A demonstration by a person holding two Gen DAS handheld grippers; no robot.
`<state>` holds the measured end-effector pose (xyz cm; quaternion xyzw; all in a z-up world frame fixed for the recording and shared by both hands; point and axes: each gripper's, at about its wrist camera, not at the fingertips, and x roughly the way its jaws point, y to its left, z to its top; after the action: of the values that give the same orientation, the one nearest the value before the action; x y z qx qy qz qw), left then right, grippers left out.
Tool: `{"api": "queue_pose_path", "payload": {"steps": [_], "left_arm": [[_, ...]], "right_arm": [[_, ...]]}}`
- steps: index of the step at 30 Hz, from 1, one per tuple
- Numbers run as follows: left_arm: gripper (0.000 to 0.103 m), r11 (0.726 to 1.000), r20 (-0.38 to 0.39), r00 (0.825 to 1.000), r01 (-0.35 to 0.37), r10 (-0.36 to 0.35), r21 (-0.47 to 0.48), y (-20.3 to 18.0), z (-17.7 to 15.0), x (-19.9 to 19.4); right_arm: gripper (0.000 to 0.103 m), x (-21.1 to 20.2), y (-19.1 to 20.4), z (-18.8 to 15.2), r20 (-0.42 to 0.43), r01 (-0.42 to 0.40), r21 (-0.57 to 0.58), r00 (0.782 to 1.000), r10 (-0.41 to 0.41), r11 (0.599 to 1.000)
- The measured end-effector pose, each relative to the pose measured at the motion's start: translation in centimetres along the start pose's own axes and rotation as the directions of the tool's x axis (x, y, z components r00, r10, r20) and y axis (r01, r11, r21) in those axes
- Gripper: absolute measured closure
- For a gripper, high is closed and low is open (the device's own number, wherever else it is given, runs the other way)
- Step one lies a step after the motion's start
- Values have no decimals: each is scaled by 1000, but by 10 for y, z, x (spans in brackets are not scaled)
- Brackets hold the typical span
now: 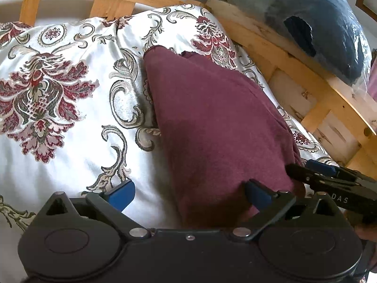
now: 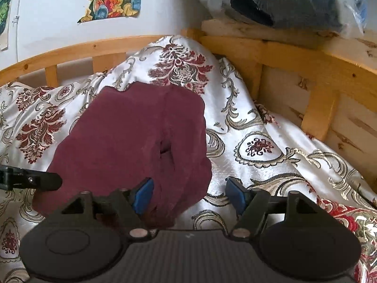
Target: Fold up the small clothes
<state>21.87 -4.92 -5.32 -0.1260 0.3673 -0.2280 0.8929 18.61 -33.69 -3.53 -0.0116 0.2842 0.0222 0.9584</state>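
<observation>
The left gripper stands wide open in its own wrist view, its blue pads far apart. The left-hand pad lies over bare bedspread; the pad at 3 o'clock touches the near edge of the maroon garment, whose lower corner runs into the gap between the fingers. Nothing is pinched.

The right gripper is also spread, though less widely. Its pad at 9 o'clock rests against the near hem of the maroon garment, while the pad at 3 o'clock sits over the patterned bedspread, clear of the cloth. The cloth's rounded near edge lies partly between the fingers, but the pads do not press it.

The garment lies folded on the white, floral bedspread, a long wedge running from 6 toward 12 o'clock in the left view, with a small crease hole near its middle in the right view. Each gripper shows in the other's camera: the right one at 4 o'clock in the left view, the left one at 9 o'clock in the right view. A wooden bed frame runs behind, and a plastic-wrapped dark bundle sits on it at 1 o'clock.
</observation>
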Motion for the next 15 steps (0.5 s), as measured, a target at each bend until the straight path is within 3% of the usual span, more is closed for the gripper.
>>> {"api": "queue_pose_path", "payload": {"steps": [2, 12, 15], "left_arm": [[2, 1000, -3, 1000, 1, -1, -8, 1, 1, 1], [1, 996, -36, 999, -14, 11, -93, -1, 9, -11], [1, 996, -44, 998, -38, 34, -81, -7, 11, -19]], "right_arm": [[28, -5, 0, -1, 13, -15, 6, 1000, 15, 1000], [2, -38, -16, -1, 65, -86, 109, 995, 79, 990], [0, -46, -17, -2, 77, -100, 134, 993, 90, 986]]}}
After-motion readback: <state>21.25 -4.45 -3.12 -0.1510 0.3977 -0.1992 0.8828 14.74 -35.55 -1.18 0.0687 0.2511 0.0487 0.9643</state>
